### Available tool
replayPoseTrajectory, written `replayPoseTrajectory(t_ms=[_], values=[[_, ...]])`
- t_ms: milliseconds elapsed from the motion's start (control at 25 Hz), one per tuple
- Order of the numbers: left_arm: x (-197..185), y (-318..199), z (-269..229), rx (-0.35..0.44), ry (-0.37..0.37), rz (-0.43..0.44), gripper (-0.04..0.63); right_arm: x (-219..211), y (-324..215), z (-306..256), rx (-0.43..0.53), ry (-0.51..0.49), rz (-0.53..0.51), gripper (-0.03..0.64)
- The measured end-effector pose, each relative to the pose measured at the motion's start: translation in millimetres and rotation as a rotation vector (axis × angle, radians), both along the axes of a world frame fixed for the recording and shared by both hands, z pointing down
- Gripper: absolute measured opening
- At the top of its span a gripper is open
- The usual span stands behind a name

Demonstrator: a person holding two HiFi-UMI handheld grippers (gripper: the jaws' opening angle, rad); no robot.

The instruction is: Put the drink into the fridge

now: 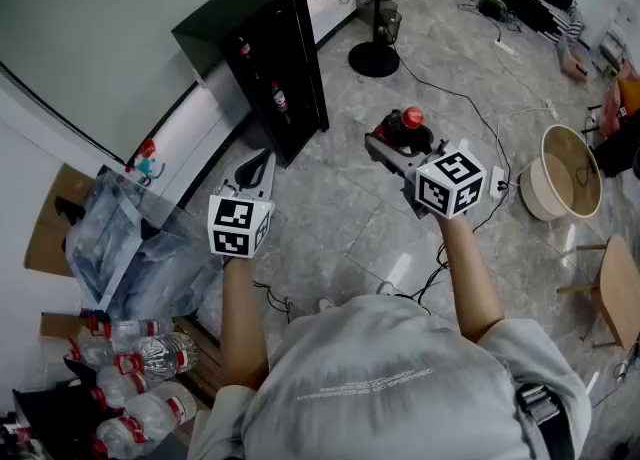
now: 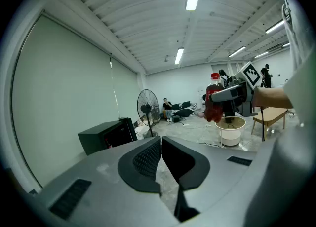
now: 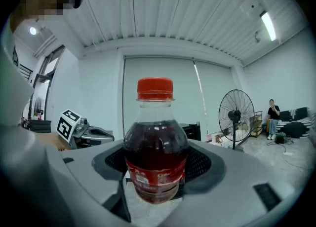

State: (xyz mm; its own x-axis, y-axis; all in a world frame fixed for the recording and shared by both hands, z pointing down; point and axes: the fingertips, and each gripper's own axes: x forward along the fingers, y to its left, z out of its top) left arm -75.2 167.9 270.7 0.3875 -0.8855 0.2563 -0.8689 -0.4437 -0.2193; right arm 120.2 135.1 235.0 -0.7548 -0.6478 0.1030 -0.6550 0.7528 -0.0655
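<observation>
The drink, a dark red bottle with a red cap [image 1: 411, 117], stands upright between the jaws of my right gripper [image 1: 398, 143], which is shut on it. In the right gripper view the bottle [image 3: 155, 147] fills the middle and the pads press its lower body. The black fridge [image 1: 270, 58] stands on the floor by the wall, ahead and to the left, with bottles visible through its front. My left gripper [image 1: 262, 160] points toward the fridge. Its jaws meet at the tips around [image 2: 160, 144] with nothing between them. From there I see the fridge [image 2: 106, 134] and the held bottle [image 2: 214, 103].
A standing fan [image 1: 374, 58] is just right of the fridge. A white basin [image 1: 565, 173] and a wooden chair [image 1: 620, 288] are at the right. Clear plastic bags [image 1: 130, 248] and packed water bottles [image 1: 130, 388] lie at the left. Cables run over the floor.
</observation>
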Motion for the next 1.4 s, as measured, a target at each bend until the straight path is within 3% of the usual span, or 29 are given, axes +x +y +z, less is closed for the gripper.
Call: replayPoseTrajectory(t_ms=[400,1080,1400], values=[[25,-16,6,-0.02,-0.007,-0.009,0.017,22,-16,6,-0.027,-0.042,-0.033,0.304],[93,-53,20,-0.045,-0.026,-0.109,0.017,79,-63,23,-0.036,-0.012,-0.146,0.304],[95,-81,30,-0.071,-0.019,-0.115,0.017,88,-92,33,-0.06,-0.007,-0.144,0.304]])
